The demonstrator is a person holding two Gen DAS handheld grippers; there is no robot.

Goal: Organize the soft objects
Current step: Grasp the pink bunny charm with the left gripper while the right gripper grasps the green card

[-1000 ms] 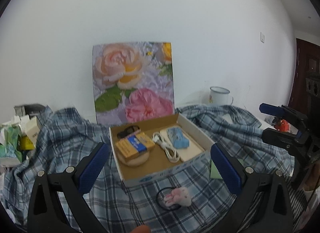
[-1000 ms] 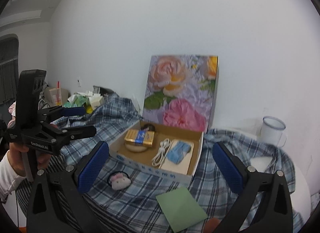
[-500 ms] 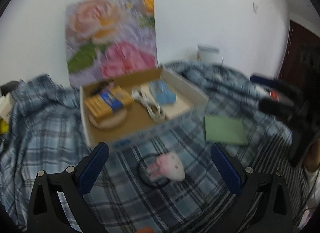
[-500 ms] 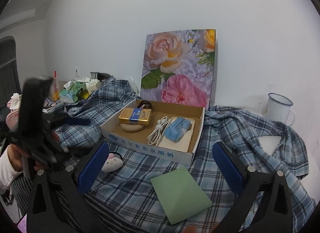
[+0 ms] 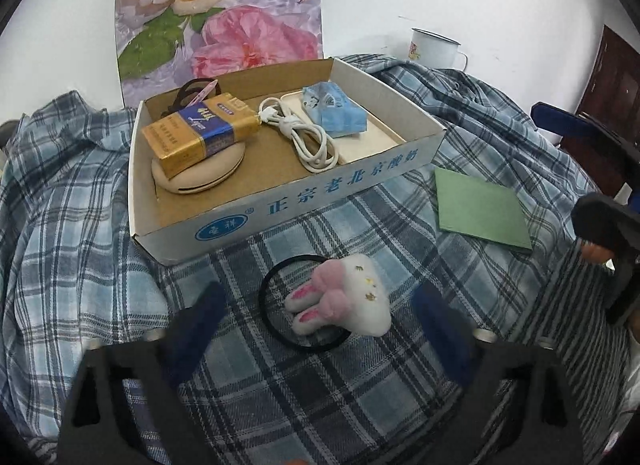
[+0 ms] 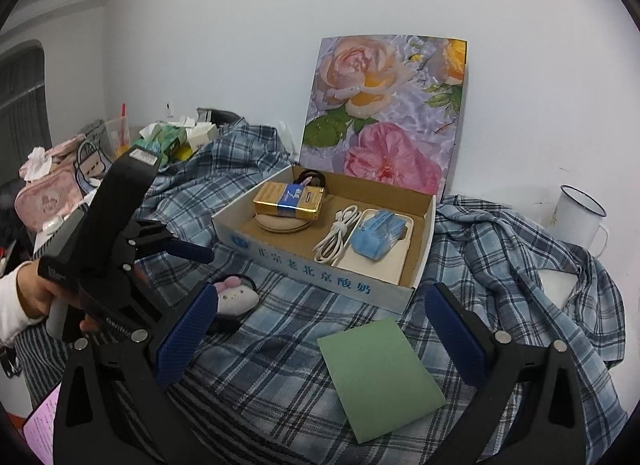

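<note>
Both pairs of jaws stand wide apart and empty, but your left gripper (image 5: 316, 329) is the nearer one: the plush bunny hair tie (image 5: 344, 301) lies on the plaid cloth (image 5: 360, 405) straight ahead between its fingers, just in front of the box (image 5: 320, 201). White body, pink ears, black elastic loop. Your right gripper (image 6: 320, 333) sits well off to the side.

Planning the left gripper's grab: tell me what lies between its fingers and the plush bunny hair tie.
Only bare plaid cloth. In the left wrist view, the open left gripper straddles the plush bunny hair tie, with nothing else between them.
</note>
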